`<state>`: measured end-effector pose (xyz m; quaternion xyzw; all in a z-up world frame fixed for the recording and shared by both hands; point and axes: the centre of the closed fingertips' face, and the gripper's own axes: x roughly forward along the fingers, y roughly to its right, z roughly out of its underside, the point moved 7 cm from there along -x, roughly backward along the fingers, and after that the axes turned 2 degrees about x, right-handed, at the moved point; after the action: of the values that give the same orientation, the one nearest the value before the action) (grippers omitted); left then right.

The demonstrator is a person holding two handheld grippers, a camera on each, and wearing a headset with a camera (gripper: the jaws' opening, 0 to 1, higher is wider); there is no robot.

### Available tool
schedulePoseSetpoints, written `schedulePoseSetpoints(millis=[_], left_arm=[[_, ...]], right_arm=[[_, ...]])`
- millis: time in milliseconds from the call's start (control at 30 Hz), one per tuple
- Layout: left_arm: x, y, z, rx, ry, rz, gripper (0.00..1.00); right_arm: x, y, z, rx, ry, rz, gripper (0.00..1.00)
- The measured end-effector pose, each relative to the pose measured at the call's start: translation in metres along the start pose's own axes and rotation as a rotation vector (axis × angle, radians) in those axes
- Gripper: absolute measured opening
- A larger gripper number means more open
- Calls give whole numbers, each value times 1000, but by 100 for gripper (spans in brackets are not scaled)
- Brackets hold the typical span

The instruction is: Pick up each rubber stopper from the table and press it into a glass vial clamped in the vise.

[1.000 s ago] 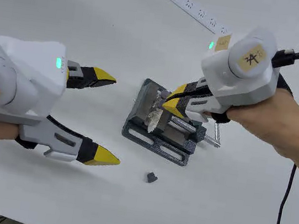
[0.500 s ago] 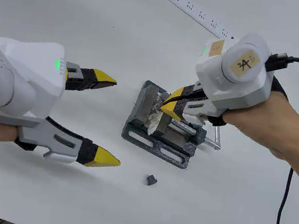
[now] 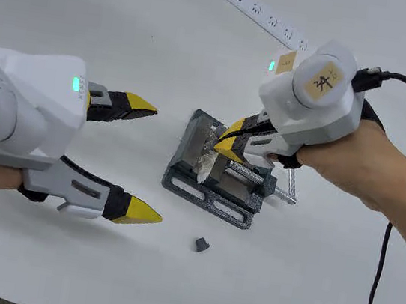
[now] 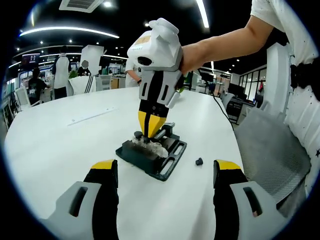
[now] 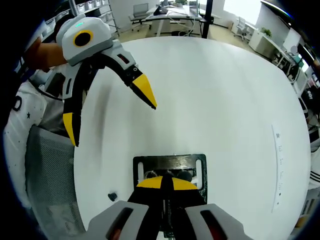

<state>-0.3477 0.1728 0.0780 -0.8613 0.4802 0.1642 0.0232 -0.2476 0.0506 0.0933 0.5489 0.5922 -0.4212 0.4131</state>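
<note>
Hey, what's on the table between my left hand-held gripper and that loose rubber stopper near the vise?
Nothing. In the head view, bare white table separates the left hand-held gripper from the rubber stopper.

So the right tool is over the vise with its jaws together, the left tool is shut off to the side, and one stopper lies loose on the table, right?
Not the left tool: its jaws are spread wide open, as the left gripper view shows. The rest stands: right tool over the vise, jaws together, one stopper loose on the table.
</note>
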Motion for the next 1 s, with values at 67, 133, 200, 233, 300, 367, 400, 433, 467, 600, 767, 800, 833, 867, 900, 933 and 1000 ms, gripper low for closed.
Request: schedulePoseSetpoints(millis=[67,133,200,233,300,367,400,433,467,600,767,800,833,867,900,933,1000], left_arm=[[0,0,-1,1,2,-1,77],[1,0,-1,-3,6,-2,77],[1,-1,-1,0,4,-1,77],[1,-1,-1,-1,5,-1,77],[1,-2,0,-1,5,-1,77],[2,-2,0,0,6,-2,77],[2,-2,-1,-1,8,-2,77],[2,-3,-1,-1,10,-4,77],[2,-3,-1,-1,11,-4,77],[1,-2,-1,0,8,-5,77],[-1,-2,0,1,8,-11,77],[-2,-2,0,-1,9,-13,77],[-2,-2,0,-3,11,-16,77],[-2,-2,0,-4,12,-17,77],[-2,-3,0,-4,12,-17,77],[-2,-3,0,-4,13,-17,77],[-2,-3,0,-2,14,-16,77]], right_arm=[[0,1,0,-1,-8,-2,0],[0,1,-1,1,-14,-5,0],[0,3,-1,9,-21,-11,0],[0,3,-1,7,-25,-12,0],[0,4,-3,6,-30,-15,0],[0,3,-2,3,-36,-17,0],[0,3,-2,4,-37,-18,0],[0,3,-2,2,-39,-19,0],[1,4,-3,0,-39,-19,0],[1,3,-4,-2,-50,-22,0],[2,2,-6,-5,-66,-30,0],[3,3,-6,-6,-66,-31,0],[3,3,-6,-3,-67,-32,0],[3,2,-6,-5,-68,-32,0],[3,2,-6,-7,-71,-31,0],[4,2,-6,-9,-75,-31,0],[4,1,-6,-4,-81,-30,0]])
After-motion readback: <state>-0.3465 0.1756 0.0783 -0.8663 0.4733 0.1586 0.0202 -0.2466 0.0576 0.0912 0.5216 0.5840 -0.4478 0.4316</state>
